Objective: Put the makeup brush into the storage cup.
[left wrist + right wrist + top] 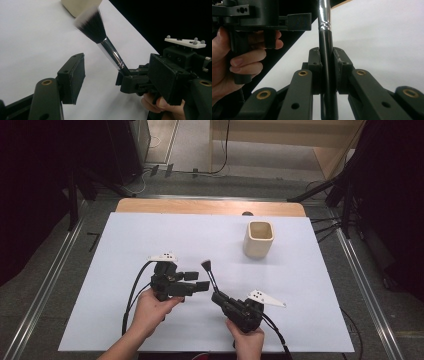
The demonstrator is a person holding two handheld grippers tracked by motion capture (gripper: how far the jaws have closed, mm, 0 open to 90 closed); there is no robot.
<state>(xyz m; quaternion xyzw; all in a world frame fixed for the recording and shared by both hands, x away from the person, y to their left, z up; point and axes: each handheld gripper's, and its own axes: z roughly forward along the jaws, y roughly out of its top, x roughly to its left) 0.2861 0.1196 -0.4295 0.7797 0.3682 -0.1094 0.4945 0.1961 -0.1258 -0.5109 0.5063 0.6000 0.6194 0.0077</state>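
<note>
Makeup brush [106, 42] is clamped by its black handle between the right gripper [327, 67] jaws, held up off the white table sheet [125, 250] and slanting toward the cream cup [260, 240], which stands well apart beyond it; left gripper [196, 281] sits just beside the brush, jaws apart, nothing between them. Likely light and stiff in the shaft, the chrome ferrule slick, the bristle head soft and easily splayed, so the handle below the ferrule is the place to grip. Looks: black handle, bright metal ferrule, dark flared bristles tipped white.
</note>
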